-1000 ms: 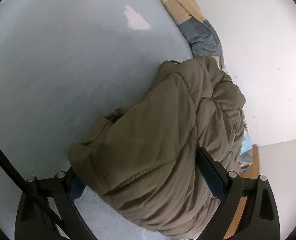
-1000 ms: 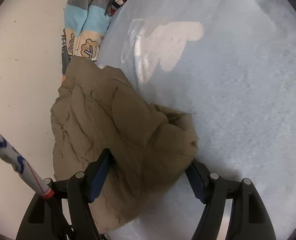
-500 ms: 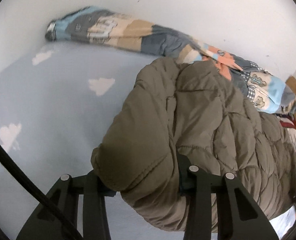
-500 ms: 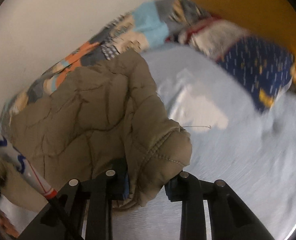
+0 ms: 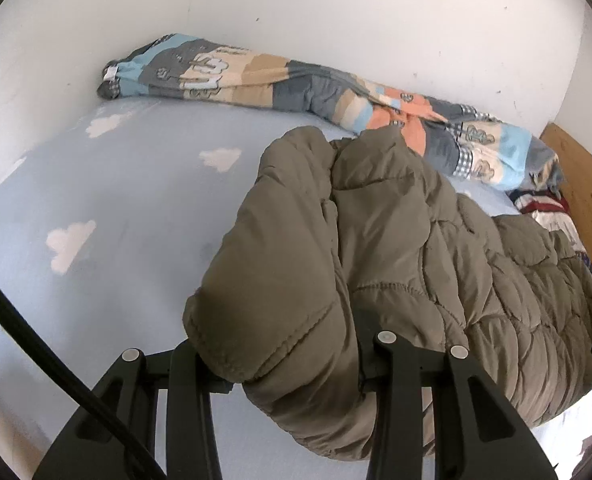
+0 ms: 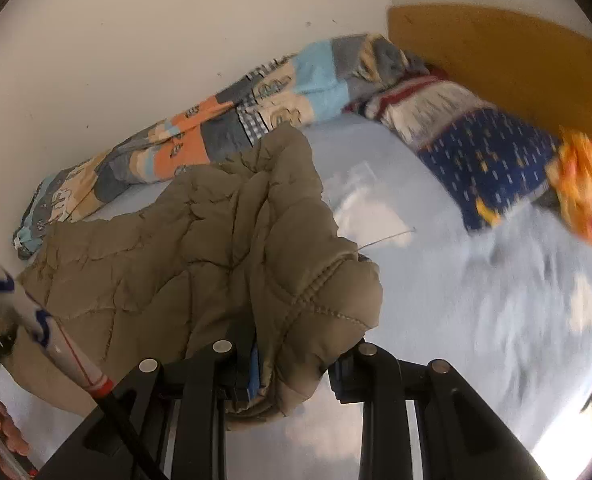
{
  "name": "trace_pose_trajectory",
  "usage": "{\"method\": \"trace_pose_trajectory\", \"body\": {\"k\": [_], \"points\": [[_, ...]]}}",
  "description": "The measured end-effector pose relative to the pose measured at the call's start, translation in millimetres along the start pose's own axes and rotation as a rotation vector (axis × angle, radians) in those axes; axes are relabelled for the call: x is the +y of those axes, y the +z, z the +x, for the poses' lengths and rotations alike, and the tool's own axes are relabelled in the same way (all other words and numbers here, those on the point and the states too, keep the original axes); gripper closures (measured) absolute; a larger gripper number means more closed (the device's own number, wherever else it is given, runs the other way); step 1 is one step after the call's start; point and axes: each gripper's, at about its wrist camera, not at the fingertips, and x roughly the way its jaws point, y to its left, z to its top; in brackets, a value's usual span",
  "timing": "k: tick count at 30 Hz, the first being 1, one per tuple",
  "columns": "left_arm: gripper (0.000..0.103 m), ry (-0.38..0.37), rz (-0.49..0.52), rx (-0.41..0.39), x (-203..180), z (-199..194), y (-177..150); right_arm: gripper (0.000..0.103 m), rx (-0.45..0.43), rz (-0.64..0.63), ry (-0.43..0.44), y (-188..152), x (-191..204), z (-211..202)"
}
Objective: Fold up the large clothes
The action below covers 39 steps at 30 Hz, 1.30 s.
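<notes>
An olive-brown quilted jacket (image 5: pixel 396 240) hangs lifted above a pale blue bed sheet (image 5: pixel 115 208) printed with white clouds. My left gripper (image 5: pixel 291 360) is shut on one thick padded edge of it, the fabric bulging over both black fingers. In the right wrist view the same jacket (image 6: pixel 183 248) stretches away to the left, and my right gripper (image 6: pixel 296 364) is shut on its stitched corner. The jacket's far part still rests on the bed sheet (image 6: pixel 476 312). A hand (image 6: pixel 3 436) shows at the lower left edge.
A rolled patchwork quilt (image 5: pixel 296 80) lies along the white wall at the back of the bed. A striped cloth, a dark blue patterned cloth (image 6: pixel 484 156) and an orange item (image 6: pixel 584 188) are piled by the wooden headboard (image 6: pixel 516 56). A black cable (image 5: pixel 35 344) crosses the left view.
Both grippers have closed on the jacket and risen with it while rolling, so the wall and quilt now show. The jacket's held edges have left the sheet.
</notes>
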Motion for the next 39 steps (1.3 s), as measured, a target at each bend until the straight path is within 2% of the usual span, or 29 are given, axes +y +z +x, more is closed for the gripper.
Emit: {"method": "trace_pose_trajectory", "body": {"k": [4, 6, 8, 10, 11, 13, 16, 20, 22, 24, 26, 28, 29, 30, 32, 33, 34, 36, 39], "points": [[0.059, 0.002, -0.017, 0.026, 11.9, 8.3, -25.0, 0.075, 0.070, 0.063, 0.009, -28.0, -15.8, 0.8], [0.055, -0.013, -0.060, 0.067, 21.8, 19.4, -31.8, 0.075, 0.121, 0.096, 0.007, -40.2, -25.1, 13.5], [0.042, -0.048, -0.142, 0.123, 36.7, 30.4, -36.5, 0.071, 0.168, 0.146, 0.010, -48.4, -37.6, 30.5], [0.032, -0.087, -0.254, 0.169, 59.8, 36.8, -38.6, 0.065, 0.218, 0.222, 0.051, -53.8, -52.3, 41.5], [0.032, -0.114, -0.318, 0.178, 72.5, 36.1, -39.1, 0.065, 0.242, 0.283, 0.078, -55.8, -62.1, 43.6], [0.030, -0.128, -0.373, 0.186, 86.8, 30.2, -37.9, 0.056, 0.259, 0.377, 0.135, -58.4, -76.5, 42.2], [0.030, -0.143, -0.414, 0.161, 100.2, 14.5, -36.7, 0.047, 0.272, 0.476, 0.163, -64.9, -94.4, 31.0], [0.030, -0.060, -0.476, 0.077, 123.2, -7.9, -30.2, 0.045, 0.270, 0.551, 0.163, -72.9, -108.5, 16.3], [0.030, -0.022, -0.494, 0.036, 132.4, -16.3, -24.7, 0.045, 0.250, 0.566, 0.117, -75.2, -115.0, 6.3], [0.030, 0.010, -0.462, 0.002, 131.5, -22.3, -19.5, 0.045, 0.192, 0.562, 0.022, -74.5, -119.0, -9.2], [0.030, 0.016, -0.380, -0.015, 112.9, -24.7, -15.9, 0.045, 0.114, 0.526, -0.023, -64.5, -115.9, -23.4], [0.030, 0.009, -0.274, -0.027, 87.2, -21.7, -10.0, 0.045, 0.046, 0.475, -0.025, -55.1, -107.9, -34.9], [0.030, 0.002, -0.184, -0.038, 64.7, -22.3, -9.3, 0.045, 0.012, 0.422, -0.001, -49.7, -97.0, -39.2], [0.030, -0.001, -0.123, -0.049, 50.5, -24.0, -11.3, 0.045, 0.005, 0.349, 0.028, -44.9, -81.8, -38.6], [0.030, 0.008, 0.065, -0.094, 4.8, -24.6, -15.8, 0.050, 0.019, 0.263, 0.065, -43.3, -59.3, -31.5], [0.030, 0.012, 0.128, -0.106, -9.8, -24.6, -18.9, 0.060, 0.037, 0.233, 0.077, -44.3, -50.5, -26.2], [0.030, 0.010, 0.185, -0.111, -23.7, -21.9, -22.4, 0.064, 0.054, 0.211, 0.075, -46.5, -45.7, -21.0], [0.030, 0.004, 0.244, -0.083, -40.2, -9.0, -27.8, 0.066, 0.088, 0.188, 0.048, -50.2, -42.7, -7.7], [0.030, 0.029, 0.243, 0.010, -43.5, 22.7, -31.5, 0.069, 0.137, 0.215, 0.008, -56.3, -54.5, 14.5]]}}
